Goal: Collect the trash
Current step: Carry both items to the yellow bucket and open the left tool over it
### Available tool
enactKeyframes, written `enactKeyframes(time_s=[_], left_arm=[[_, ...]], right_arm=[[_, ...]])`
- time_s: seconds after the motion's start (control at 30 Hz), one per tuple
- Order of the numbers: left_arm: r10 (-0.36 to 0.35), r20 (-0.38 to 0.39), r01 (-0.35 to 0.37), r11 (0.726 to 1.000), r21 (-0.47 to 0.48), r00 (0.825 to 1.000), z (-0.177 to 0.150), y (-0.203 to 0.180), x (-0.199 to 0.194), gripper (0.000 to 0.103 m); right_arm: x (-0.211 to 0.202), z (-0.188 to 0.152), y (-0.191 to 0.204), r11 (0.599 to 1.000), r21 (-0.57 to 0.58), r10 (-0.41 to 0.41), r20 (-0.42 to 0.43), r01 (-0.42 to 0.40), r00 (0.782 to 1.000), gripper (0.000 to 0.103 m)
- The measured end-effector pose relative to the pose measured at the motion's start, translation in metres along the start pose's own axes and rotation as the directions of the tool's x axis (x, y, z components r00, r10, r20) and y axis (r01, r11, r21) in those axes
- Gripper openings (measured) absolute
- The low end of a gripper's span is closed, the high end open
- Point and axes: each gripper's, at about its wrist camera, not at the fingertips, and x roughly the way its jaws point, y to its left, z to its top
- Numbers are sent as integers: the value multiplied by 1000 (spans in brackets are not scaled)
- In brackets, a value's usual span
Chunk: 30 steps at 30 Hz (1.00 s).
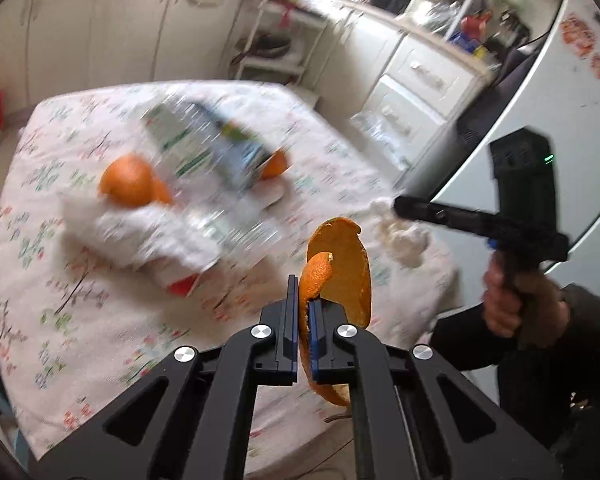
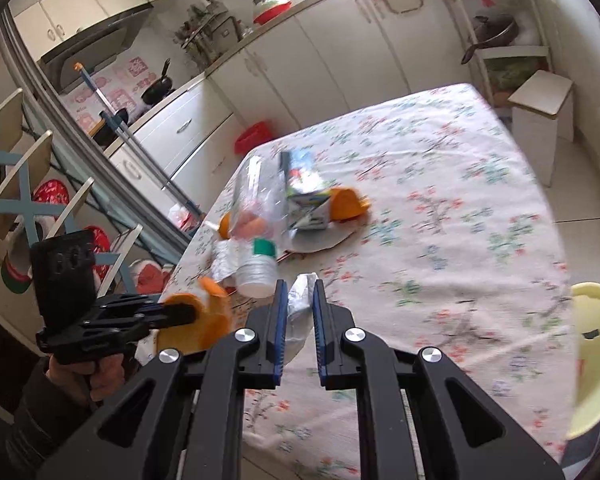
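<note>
My left gripper point(image 1: 303, 296) is shut on a large curled orange peel point(image 1: 348, 264), held above the flowered tablecloth point(image 1: 60, 280). In the right wrist view the left gripper point(image 2: 190, 313) and its orange peel point(image 2: 216, 320) show at the lower left, with a hand on the grip. My right gripper point(image 2: 299, 292) is shut on a crumpled white tissue point(image 2: 300, 304). From the left wrist view the right gripper point(image 1: 400, 205) hangs over the table's right side with the white tissue point(image 1: 404, 240) in it. More litter lies mid-table: a milk carton point(image 2: 306, 196), a clear bottle point(image 2: 256, 268) and orange pieces point(image 2: 348, 202).
A whole orange point(image 1: 128, 180) and a white cloth or paper point(image 1: 140, 236) lie blurred on the table. A pale yellow container point(image 2: 592, 352) stands at the table's right edge. A cardboard box point(image 2: 540, 120) sits beyond the far corner. Chairs point(image 2: 20, 184) and white cabinets point(image 2: 320, 60) surround the table.
</note>
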Motion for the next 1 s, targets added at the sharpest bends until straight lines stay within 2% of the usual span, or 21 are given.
enactKeyframes(time_s=[0.13, 0.27, 0.37, 0.47, 0.63, 0.73, 0.87, 0.97, 1.0], left_arm=[[-30, 43, 29, 999, 32, 999, 13, -21, 6, 4], [-71, 84, 65, 995, 73, 994, 29, -51, 17, 4], [-115, 104, 106, 990, 89, 988, 43, -74, 31, 4], [-148, 107, 138, 986, 89, 983, 56, -107, 58, 4], [-184, 94, 178, 981, 74, 978, 63, -163, 109, 4], [-184, 80, 183, 983, 19, 980, 65, -186, 146, 4], [-143, 30, 144, 988, -63, 989, 69, -203, 194, 4], [-113, 6, 113, 990, -81, 994, 72, -210, 218, 4], [-103, -2, 102, 991, -87, 995, 74, -213, 226, 4]], right_arm=[[-30, 7, -22, 998, 44, -45, 65, 42, 997, 13], [-73, 13, -49, 990, 80, -126, 140, 115, 982, 13], [-102, 13, -77, 975, 123, -202, 150, 184, 968, 14], [-118, 13, -113, 953, 172, -268, 108, 248, 957, 14], [-112, 14, -166, 918, 214, -338, -16, 334, 941, 14], [-109, 7, -192, 905, 266, -327, -61, 331, 943, 14], [-103, -2, -217, 888, 311, -332, -76, 339, 940, 15], [-99, -7, -243, 856, 430, -272, -98, 287, 957, 17], [-98, -8, -249, 849, 444, -268, -106, 287, 957, 21]])
